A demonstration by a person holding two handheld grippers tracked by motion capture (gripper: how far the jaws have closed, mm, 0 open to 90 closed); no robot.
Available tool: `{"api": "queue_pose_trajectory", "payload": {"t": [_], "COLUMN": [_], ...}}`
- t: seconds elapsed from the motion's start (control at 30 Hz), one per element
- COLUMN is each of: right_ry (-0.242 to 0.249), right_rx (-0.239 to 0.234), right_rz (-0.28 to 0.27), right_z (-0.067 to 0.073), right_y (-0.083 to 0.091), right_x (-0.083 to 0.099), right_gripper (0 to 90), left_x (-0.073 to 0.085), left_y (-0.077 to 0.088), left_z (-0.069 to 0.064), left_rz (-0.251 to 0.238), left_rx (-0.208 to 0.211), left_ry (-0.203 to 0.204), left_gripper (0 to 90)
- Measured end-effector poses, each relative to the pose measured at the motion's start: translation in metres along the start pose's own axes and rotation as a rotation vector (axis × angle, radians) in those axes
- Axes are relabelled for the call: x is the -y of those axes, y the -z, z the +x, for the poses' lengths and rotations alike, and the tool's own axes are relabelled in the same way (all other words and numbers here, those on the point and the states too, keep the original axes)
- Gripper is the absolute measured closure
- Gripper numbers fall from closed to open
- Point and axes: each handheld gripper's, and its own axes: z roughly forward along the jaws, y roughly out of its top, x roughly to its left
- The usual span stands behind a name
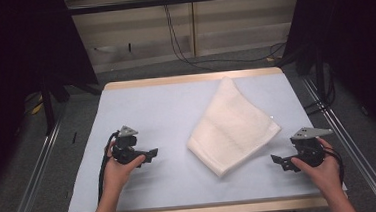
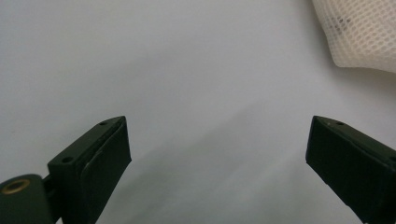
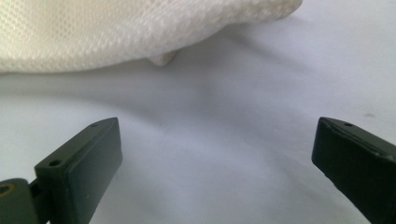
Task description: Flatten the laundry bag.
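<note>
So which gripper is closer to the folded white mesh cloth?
The right gripper, just barely. It sits off the folded white mesh cloth's near right edge, fingers open, not touching. The left gripper is a little farther off, on the cloth's left.

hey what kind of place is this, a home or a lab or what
Probably a lab or recording rig, not a home: a white-covered wooden table bearing one folded cream mesh cloth, black curtains on both sides, metal floor rails, loose cables along the wall.
</note>
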Motion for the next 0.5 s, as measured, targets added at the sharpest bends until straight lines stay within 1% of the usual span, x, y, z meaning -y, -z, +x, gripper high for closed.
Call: {"api": "queue_pose_trajectory", "payload": {"t": [0.03,0.07,0.1,0.13,0.17,0.2,0.23,0.27,0.3,0.33,0.37,0.4,0.43,0.47,0.5], "right_ry": [0.006,0.006,0.012,0.012,0.021,0.022,0.022,0.022,0.024,0.016,0.02,0.027,0.027,0.026,0.026], "right_rx": [-0.009,-0.009,-0.01,-0.01,-0.01,-0.013,-0.011,-0.011,-0.01,-0.008,-0.013,-0.014,-0.014,-0.022,-0.022], "right_rz": [-0.002,-0.002,-0.005,-0.005,-0.006,-0.006,-0.006,-0.006,-0.005,-0.003,-0.004,-0.005,-0.005,-0.001,-0.001], "right_z": [0.001,0.001,0.001,0.001,0.002,0.002,0.002,0.002,0.003,0.003,0.003,0.002,0.002,0.004,0.004], "right_y": [0.0,0.0,0.0,0.0,-0.001,-0.001,-0.001,-0.001,0.0,0.0,0.0,-0.001,-0.001,-0.001,-0.001], "right_x": [0.0,0.0,-0.001,-0.001,-0.002,-0.002,-0.002,-0.002,-0.002,-0.002,-0.002,-0.002,-0.002,-0.002,-0.002], "right_gripper": [1.3,1.3,1.4,1.4,1.7,1.7,2.0,2.0,2.2,2.3,2.5,2.5,2.5,2.7,2.7], "left_x": [-0.001,-0.001,-0.003,-0.003,-0.005,-0.007,-0.008,-0.008,-0.01,-0.011,-0.014,-0.014,-0.015,-0.018,-0.018], "left_y": [-0.002,-0.002,-0.002,-0.003,-0.003,-0.005,-0.006,-0.006,-0.007,-0.009,-0.008,-0.008,-0.009,-0.011,-0.011], "left_z": [-0.005,-0.005,-0.007,-0.01,-0.011,-0.017,-0.019,-0.019,-0.025,-0.029,-0.029,-0.029,-0.032,-0.036,-0.036], "left_rz": [0.003,0.003,0.018,0.017,0.032,0.032,0.043,0.043,0.052,0.041,0.062,0.062,0.056,0.057,0.057], "left_rx": [0.018,0.018,0.025,0.022,0.029,0.031,0.028,0.028,0.048,0.055,0.076,0.076,0.083,0.088,0.088], "left_ry": [-0.003,-0.003,-0.023,-0.026,-0.041,-0.05,-0.071,-0.071,-0.083,-0.076,-0.102,-0.102,-0.105,-0.116,-0.116], "left_gripper": [6.6,6.6,6.6,6.6,6.6,6.6,6.6,6.6,6.6,6.5,6.5,6.5,6.5,6.5,6.5]}}
